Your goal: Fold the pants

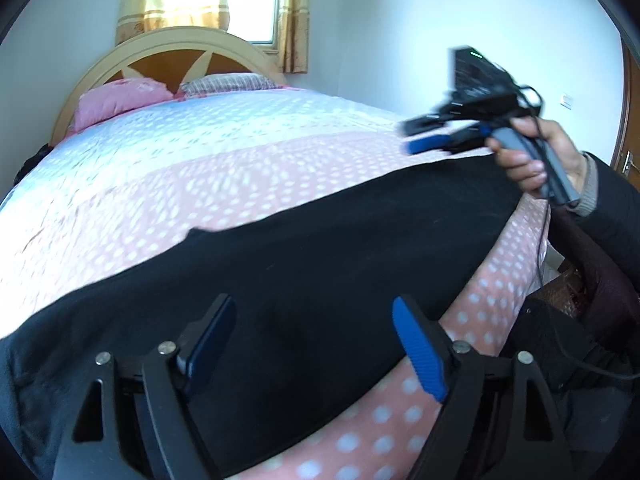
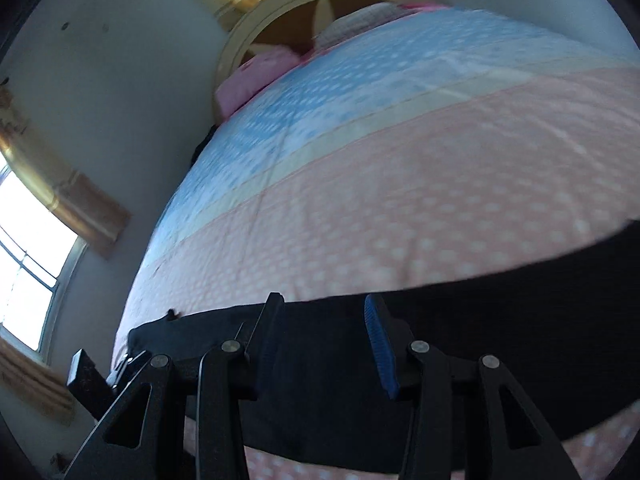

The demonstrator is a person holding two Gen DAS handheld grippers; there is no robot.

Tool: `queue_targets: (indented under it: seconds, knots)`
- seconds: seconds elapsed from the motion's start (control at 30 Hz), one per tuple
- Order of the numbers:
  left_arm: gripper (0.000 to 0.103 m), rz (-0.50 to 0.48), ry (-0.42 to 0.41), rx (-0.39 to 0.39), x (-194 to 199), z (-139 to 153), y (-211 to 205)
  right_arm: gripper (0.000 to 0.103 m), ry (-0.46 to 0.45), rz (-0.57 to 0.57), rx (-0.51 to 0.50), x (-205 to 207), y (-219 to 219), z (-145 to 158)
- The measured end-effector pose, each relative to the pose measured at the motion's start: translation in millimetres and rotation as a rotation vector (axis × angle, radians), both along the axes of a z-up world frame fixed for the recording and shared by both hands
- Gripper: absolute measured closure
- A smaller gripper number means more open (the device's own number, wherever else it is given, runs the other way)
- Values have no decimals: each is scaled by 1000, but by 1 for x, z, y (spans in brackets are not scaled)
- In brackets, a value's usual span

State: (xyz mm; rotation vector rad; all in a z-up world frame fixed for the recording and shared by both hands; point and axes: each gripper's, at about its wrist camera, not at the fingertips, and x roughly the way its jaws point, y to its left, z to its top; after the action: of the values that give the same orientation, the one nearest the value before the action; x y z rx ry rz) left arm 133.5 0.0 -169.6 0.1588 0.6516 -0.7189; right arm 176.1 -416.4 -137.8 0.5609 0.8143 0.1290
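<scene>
right hand-held gripper (image 1: 416,136) motion-blurred, pants (image 1: 280,280) cropped

We see a bed (image 1: 168,184) with an arched cream and brown headboard (image 1: 168,52). Its quilt (image 1: 200,136) is dotted white, in 2 bands: pale blue toward the headboard, pink nearer us. Against the headboard lie 2 pillows, 1 pink (image 1: 116,100) and 1 striped (image 1: 228,80). Black pants (image 1: 320,248) lie spread flat across the pink band, along the bed's near edge.

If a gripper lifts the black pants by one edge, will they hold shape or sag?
Probably sag: the pants lie flat and limp, following the bedspread. Likely light, being thin, soft-looking cloth. A push would probably bunch them rather than slide them whole.
</scene>
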Motion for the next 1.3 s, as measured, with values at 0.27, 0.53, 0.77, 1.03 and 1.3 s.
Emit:
queue_targets:
  seconds: [0.27, 0.53, 0.77, 1.03, 1.3]
  knots:
    - [7, 85, -16, 21, 14, 6, -29, 39, 27, -330, -101, -92, -123, -13]
    - [4, 195, 7, 44, 23, 3, -35, 39, 63, -375, -21, -111, -148, -57]
    - [4, 261, 67, 101, 33, -11, -42, 39, 7, -306, 0, -110, -131, -59]
    - [2, 258, 89, 142, 34, -17, -46, 40, -11, -305, 5, -106, -134, -64]
    - [0, 247, 94, 143, 34, -18, -46, 87, 7, -253, 61, -100, -139, -72]
